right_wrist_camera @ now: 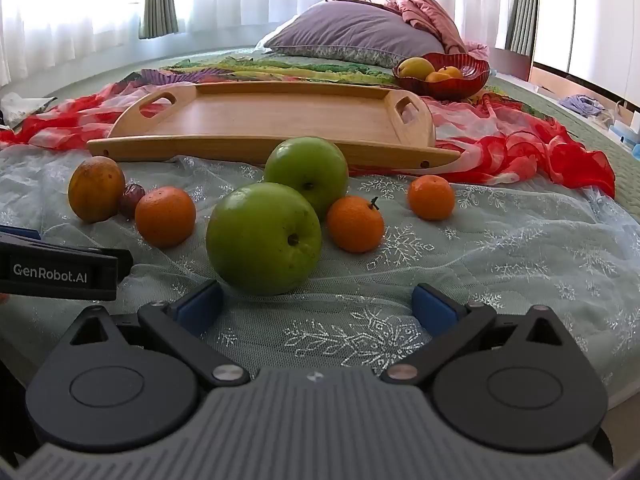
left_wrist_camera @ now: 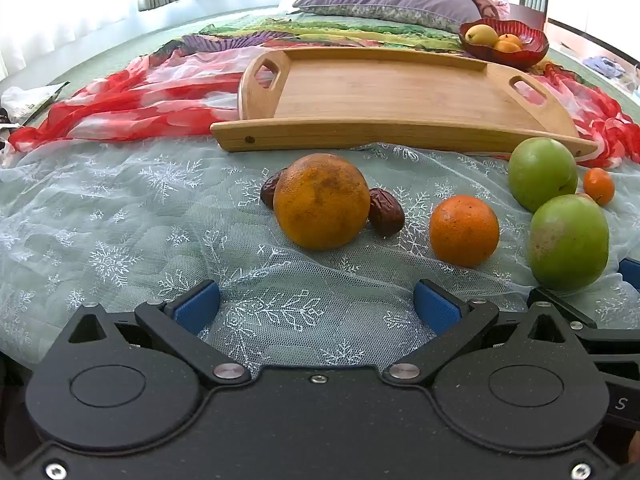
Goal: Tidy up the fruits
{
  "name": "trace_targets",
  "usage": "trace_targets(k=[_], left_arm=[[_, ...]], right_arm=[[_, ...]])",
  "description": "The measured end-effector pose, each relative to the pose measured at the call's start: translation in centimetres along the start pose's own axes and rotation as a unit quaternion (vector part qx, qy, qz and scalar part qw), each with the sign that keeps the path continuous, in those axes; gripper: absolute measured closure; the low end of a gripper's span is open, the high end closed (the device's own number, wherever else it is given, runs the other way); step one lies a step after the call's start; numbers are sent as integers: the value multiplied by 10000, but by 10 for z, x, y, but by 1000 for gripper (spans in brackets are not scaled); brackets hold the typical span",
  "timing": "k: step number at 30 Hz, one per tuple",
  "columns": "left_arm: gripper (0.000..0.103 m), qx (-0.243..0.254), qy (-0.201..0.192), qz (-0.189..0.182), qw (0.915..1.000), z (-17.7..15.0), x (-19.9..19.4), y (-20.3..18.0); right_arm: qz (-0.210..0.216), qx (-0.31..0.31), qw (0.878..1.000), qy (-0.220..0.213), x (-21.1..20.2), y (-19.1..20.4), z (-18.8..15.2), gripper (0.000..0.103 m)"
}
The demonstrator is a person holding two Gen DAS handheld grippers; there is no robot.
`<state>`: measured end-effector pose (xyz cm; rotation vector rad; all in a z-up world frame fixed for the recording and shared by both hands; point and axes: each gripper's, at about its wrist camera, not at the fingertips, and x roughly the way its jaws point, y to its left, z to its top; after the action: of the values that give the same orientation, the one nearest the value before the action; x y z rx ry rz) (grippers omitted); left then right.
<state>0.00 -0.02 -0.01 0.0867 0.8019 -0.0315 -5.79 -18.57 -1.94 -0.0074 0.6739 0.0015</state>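
Note:
Fruit lies on a pale lace cloth on a bed. In the left wrist view a large mottled orange point(left_wrist_camera: 322, 201) sits ahead of my open, empty left gripper point(left_wrist_camera: 317, 307), with two dark dates point(left_wrist_camera: 386, 211) beside it, a small orange point(left_wrist_camera: 464, 230) and two green apples point(left_wrist_camera: 568, 241) to the right. In the right wrist view my open, empty right gripper point(right_wrist_camera: 316, 306) sits just short of the near green apple point(right_wrist_camera: 264, 239). A second apple point(right_wrist_camera: 307, 175) and small oranges point(right_wrist_camera: 355, 223) lie behind. An empty wooden tray point(right_wrist_camera: 256, 120) stands beyond.
A red bowl point(right_wrist_camera: 442, 72) with yellow fruit stands at the back right by a purple pillow point(right_wrist_camera: 352, 32). A red and white scarf point(right_wrist_camera: 520, 148) lies crumpled around the tray. The left gripper's body point(right_wrist_camera: 60, 268) shows at the right wrist view's left edge.

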Motion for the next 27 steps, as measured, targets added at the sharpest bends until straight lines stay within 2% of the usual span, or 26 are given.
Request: trace_targets(k=[27], left_arm=[[0,-30,6,-30,10000,0,0,0]], right_arm=[[-17,-22,10000,-24,0,0,0,0]])
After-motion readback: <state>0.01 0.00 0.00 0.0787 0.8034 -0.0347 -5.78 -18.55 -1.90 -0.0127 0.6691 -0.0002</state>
